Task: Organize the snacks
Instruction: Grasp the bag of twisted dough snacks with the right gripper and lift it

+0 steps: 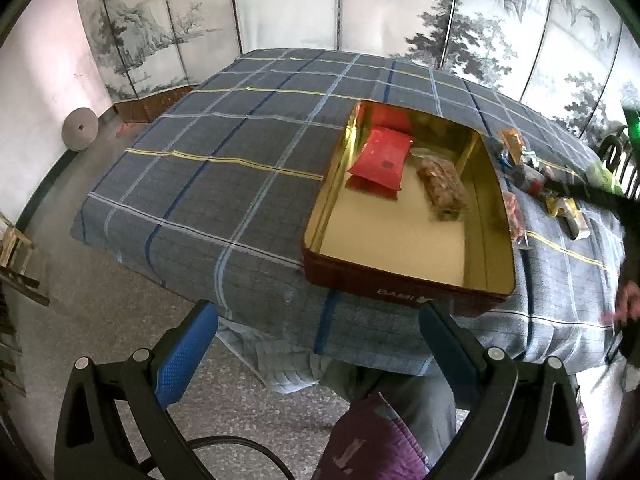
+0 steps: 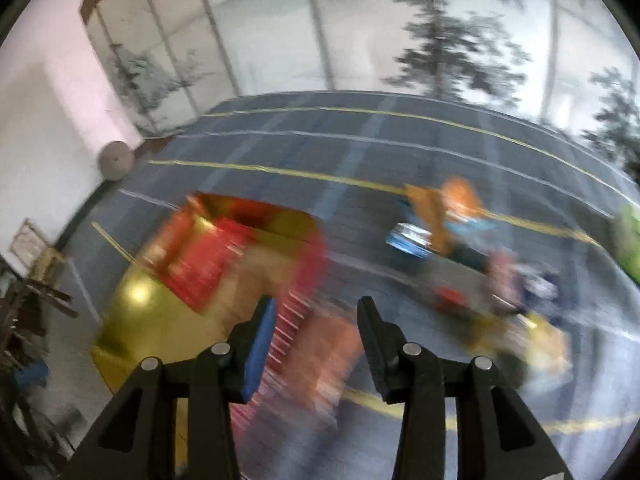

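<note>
A red tin with a gold inside sits on the plaid table near its front edge. In it lie a red packet and a clear bag of brown snacks. More snack packets lie on the cloth to the tin's right. My left gripper is open and empty, held off the table's front edge before the tin. The right wrist view is blurred by motion. My right gripper is open and empty above the tin's right rim. Loose packets lie to its right.
The table is covered with a blue plaid cloth. A folding screen with ink trees stands behind it. A round grey disc leans on the left wall. A person's leg is below the table edge.
</note>
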`<state>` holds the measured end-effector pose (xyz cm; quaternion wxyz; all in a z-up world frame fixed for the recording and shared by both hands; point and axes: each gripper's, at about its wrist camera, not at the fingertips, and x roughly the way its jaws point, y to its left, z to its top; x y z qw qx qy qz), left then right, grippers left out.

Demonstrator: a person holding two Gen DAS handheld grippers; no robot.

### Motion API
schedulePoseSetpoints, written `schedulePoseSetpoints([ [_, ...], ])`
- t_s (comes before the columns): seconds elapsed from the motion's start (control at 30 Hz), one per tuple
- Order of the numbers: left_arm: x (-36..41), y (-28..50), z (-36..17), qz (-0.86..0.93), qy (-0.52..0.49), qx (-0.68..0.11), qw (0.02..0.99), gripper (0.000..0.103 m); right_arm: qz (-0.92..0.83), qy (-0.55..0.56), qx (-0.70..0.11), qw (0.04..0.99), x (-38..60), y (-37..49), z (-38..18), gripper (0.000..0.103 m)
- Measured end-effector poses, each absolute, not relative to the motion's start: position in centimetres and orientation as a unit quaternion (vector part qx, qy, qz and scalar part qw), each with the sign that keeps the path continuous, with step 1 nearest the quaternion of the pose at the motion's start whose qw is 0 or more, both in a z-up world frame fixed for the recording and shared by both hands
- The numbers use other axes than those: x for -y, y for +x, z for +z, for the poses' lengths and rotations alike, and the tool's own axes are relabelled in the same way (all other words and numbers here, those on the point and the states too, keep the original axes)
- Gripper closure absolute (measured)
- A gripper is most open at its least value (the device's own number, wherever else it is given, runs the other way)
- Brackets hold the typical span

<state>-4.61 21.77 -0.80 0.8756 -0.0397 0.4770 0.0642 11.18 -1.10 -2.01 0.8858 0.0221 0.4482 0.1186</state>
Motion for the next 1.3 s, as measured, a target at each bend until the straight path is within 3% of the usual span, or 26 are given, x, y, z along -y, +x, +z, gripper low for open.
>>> schedulePoseSetpoints([
  [0.17, -20.3, -4.4, -1.3, 0.045, -0.037, -0.493, 0.868, 0.004, 0.116, 0.051, -0.495, 0.859, 4.3, 8.8, -4.8, 0.06],
  [0.6, -19.4, -4.6, -1.0, 0.047, -0.021, -0.493, 0.869, 0.004, 0.162, 0.086, -0.506, 0.843, 0.4, 12.5, -7.0, 0.06],
  [0.67, -19.4, -4.6, -1.1, 0.046, -0.019, -0.495, 0.867, 0.004, 0.162, 0.091, -0.506, 0.842, 0.3, 12.9, -7.3, 0.058],
  [0.73, -19.3, -4.4, -1.3, 0.046, -0.019, -0.499, 0.865, 0.004, 0.156, 0.087, -0.506, 0.844, 0.1, 13.4, -7.5, 0.048],
  [0.97, -19.6, -4.1, -1.7, 0.047, -0.024, -0.504, 0.862, 0.004, 0.145, 0.046, -0.505, 0.849, -1.2, 14.1, -8.6, 0.048],
  [1.1, -19.5, -4.0, -1.7, 0.045, -0.023, -0.507, 0.861, 0.004, 0.136, 0.017, -0.504, 0.853, -1.7, 14.1, -8.7, 0.05],
  [1.2, -19.4, -4.3, -1.3, 0.047, -0.016, -0.499, 0.865, 0.004, 0.133, -0.008, -0.505, 0.853, -1.6, 13.2, -8.8, 0.06],
  [1.3, -19.3, -4.2, -1.2, 0.046, -0.018, -0.498, 0.866, 0.004, 0.123, -0.004, -0.516, 0.848, -0.1, 12.1, -8.7, 0.063],
])
